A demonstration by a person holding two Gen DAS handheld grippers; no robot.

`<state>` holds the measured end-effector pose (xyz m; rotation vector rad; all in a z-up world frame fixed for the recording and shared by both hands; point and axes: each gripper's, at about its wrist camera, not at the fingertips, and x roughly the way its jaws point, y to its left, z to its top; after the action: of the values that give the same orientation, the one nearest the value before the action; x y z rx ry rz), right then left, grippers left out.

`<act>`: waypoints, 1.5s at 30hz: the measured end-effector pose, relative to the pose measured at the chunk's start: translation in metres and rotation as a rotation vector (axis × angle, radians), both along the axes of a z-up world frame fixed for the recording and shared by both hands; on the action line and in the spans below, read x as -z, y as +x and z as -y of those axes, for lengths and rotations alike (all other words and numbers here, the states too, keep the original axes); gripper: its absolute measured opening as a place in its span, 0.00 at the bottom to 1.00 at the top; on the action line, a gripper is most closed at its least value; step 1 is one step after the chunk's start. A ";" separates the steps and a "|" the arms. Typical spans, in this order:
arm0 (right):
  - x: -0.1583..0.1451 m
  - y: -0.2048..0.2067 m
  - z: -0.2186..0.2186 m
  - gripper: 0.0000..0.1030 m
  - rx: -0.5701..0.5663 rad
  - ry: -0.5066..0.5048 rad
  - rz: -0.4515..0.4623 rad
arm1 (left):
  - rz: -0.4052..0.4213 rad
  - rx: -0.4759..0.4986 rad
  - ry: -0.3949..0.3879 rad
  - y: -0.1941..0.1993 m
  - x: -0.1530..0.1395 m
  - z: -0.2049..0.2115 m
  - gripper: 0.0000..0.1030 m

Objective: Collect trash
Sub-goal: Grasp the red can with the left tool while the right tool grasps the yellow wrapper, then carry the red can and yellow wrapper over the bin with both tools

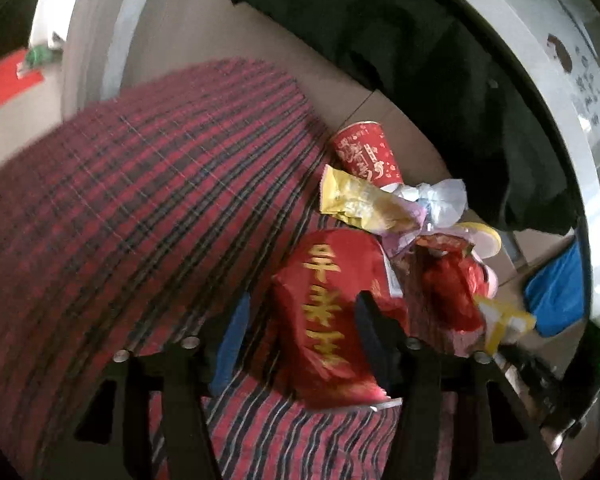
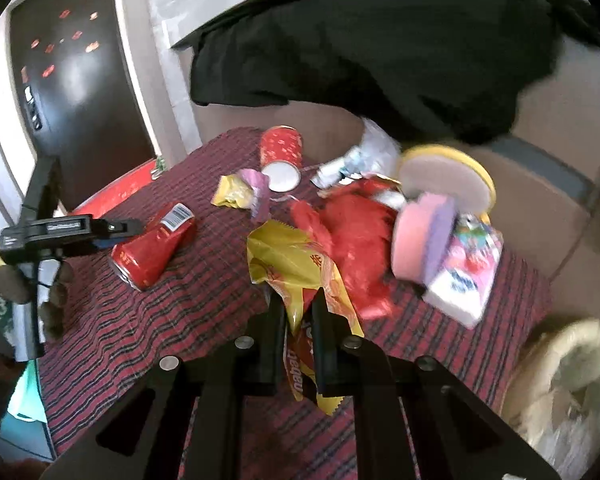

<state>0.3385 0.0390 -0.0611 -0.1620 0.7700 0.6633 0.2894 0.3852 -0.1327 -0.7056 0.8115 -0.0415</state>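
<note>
Over on the left, the left gripper [image 2: 116,229] sits low against the striped red mat [image 2: 204,296], its fingers spread around the red can [image 1: 328,316], which lies on its side between them; whether the pads actually press the can I cannot tell. Just past the can, toward the far side, a red paper cup [image 2: 280,152] lies tipped over with its white mouth facing us, and a small yellow packet [image 2: 230,194] rests beside it. In the middle, the right gripper [image 2: 298,312] is pinched tight on a yellow snack wrapper [image 2: 296,264], the crinkled foil bunching up between the two black fingers. Right behind that sits a crumpled red bag [image 2: 348,232], touching the wrapper. Farther right, a round yellow-rimmed lid [image 2: 448,176] leans over a pink and purple box [image 2: 424,240], and a white printed carton [image 2: 464,276] lies at the mat's right edge. A dark cloth [image 2: 380,60] hangs across the far side.
</note>
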 end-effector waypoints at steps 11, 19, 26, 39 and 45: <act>0.008 -0.006 0.030 0.10 0.100 0.021 0.006 | 0.047 0.141 0.081 0.031 -0.037 0.080 0.36; 0.001 -0.008 0.036 0.10 0.103 0.065 0.018 | 0.084 0.161 0.289 0.023 -0.061 0.134 0.32; -0.033 -0.021 0.036 0.10 0.087 0.112 0.098 | 0.255 0.103 0.499 -0.014 -0.115 0.171 0.31; -0.128 -0.048 0.135 0.10 0.235 0.200 0.295 | 0.515 0.140 0.593 -0.036 -0.196 0.280 0.32; -0.143 -0.060 0.201 0.10 0.336 0.186 0.345 | 0.556 0.227 0.542 -0.028 -0.196 0.352 0.32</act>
<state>0.2783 -0.1621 0.0820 0.0244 0.3870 0.3696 0.2613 0.0335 0.0638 -0.0698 0.3326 -0.2054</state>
